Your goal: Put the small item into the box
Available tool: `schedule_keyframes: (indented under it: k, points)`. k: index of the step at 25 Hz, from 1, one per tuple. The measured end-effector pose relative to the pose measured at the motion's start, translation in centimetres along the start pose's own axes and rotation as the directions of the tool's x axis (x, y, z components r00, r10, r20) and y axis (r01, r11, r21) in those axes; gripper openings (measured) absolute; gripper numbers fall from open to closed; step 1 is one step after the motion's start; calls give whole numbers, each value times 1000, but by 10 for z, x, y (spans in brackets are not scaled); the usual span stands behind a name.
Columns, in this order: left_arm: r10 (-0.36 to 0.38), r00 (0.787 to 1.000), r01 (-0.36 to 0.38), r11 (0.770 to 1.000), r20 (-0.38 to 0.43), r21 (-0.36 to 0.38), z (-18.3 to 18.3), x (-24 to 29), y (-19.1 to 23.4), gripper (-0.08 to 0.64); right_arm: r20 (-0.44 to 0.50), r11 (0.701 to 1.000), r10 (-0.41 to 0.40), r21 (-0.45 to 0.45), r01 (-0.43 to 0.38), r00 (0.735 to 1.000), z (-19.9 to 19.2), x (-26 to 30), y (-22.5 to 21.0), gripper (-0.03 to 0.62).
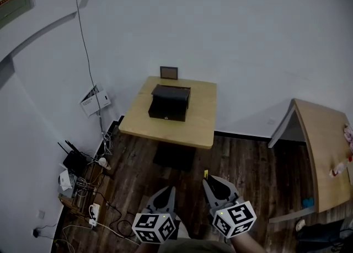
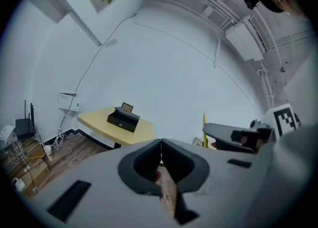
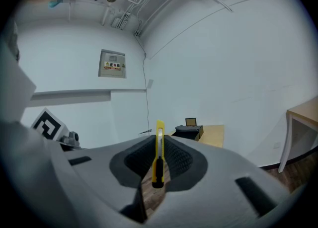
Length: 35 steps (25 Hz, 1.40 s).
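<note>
**Two handheld grippers over a dark wood floor, facing a table with a black box**

A small pale wooden table [image 1: 165, 128] stood against a white wall. It carried the black box [image 1: 169, 103], with a small frame [image 1: 169, 72] just behind it. A second table [image 1: 322, 152] stood to the right, and routers and cables [image 1: 77, 175] lay on the floor at the left. The right gripper [image 3: 159, 140] pinched a yellow utility knife [image 3: 158, 157], well apart from the box. The left gripper [image 2: 161, 142] had its jaws pressed together on nothing.
</note>
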<state>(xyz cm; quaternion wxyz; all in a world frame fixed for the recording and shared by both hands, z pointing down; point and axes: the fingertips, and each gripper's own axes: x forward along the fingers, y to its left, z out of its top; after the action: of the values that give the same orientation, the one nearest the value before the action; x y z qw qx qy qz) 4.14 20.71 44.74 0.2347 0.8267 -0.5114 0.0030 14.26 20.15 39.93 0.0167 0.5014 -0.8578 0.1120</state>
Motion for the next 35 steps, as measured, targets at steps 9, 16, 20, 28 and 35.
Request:
schedule_keyframes:
  k: [9, 16, 20, 28, 35]
  points:
    - [9, 1000, -9, 1000, -13, -24, 35, 60, 60, 3, -1, 1000, -6, -6, 6, 1000, 20, 90, -19, 41]
    - [-11, 999, 10, 1000, -31, -27, 74, 107, 97, 3, -12, 1000, -25, -5, 25, 1000, 38, 155, -33, 41]
    - [-25, 999, 24, 999, -34, -29, 94, 131, 119, 3, -16, 999, -35, -12, 35, 999, 46, 191, -37, 41]
    - [-48, 998, 46, 998, -39, -34, 124, 171, 167, 3, -18, 998, -59, -25, 58, 998, 56, 257, -41, 41]
    - [-65, 996, 63, 997, -53, -32, 139, 201, 204, 3, -23, 997, -70, -22, 70, 997, 58, 309, -45, 41]
